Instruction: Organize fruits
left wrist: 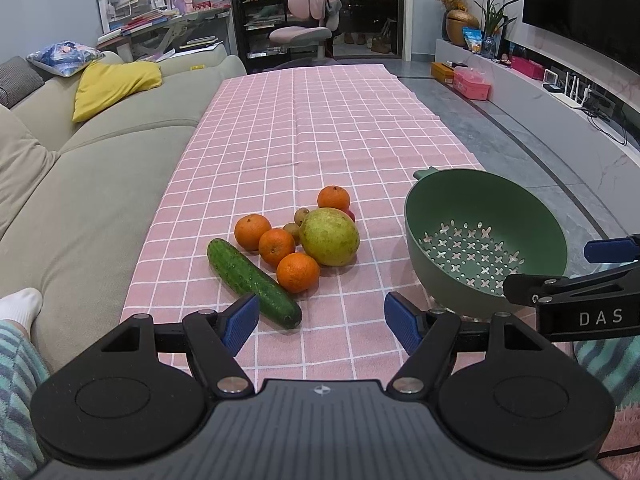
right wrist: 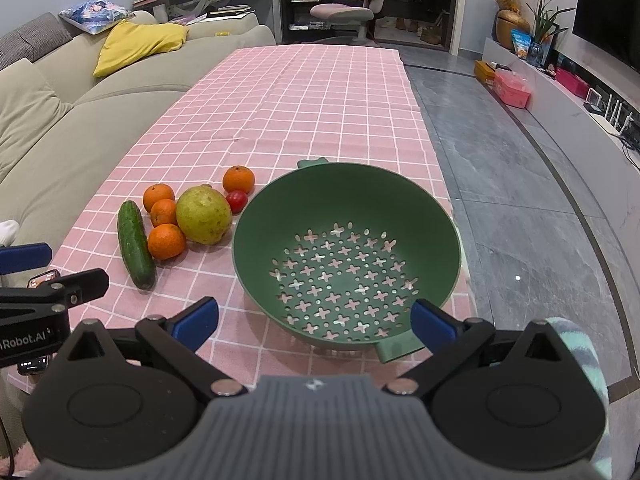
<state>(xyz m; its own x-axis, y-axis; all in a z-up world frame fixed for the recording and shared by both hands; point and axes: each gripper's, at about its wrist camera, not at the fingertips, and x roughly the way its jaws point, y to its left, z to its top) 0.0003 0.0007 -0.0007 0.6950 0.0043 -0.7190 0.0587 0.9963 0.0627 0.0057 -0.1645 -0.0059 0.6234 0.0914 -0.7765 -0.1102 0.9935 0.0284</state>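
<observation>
Nearest in the left wrist view, the left gripper (left wrist: 320, 322) hangs low over the front edge of the pink checked cloth (left wrist: 320, 128) on the surface, its blue fingers (left wrist: 240, 320) spread wide with nothing between them. The right gripper (right wrist: 314, 320) is held the same way, fingers (right wrist: 198, 318) well apart and holding nothing, just in front of the near rim of the green colander (right wrist: 440, 208).

Only the left view shows the two small brownish kiwis (left wrist: 292, 231), tucked behind the oranges; in the right view the large fruit hides them. The right view shows the red tomato (right wrist: 236, 201) whole, lying near the colander's far left rim, while the left view gives just a red sliver of it. Each view also catches the other gripper at its edge.

Counted: one cucumber (left wrist: 253, 280), lying slantwise nearest the left gripper; four oranges (left wrist: 298, 272), three in a row beside the cucumber and one further back; one large yellow-green fruit (left wrist: 329, 236) touching the nearest orange. The colander holds nothing and sits right of the fruit cluster.

Beyond, a beige sofa (left wrist: 80, 168) runs along the left.
</observation>
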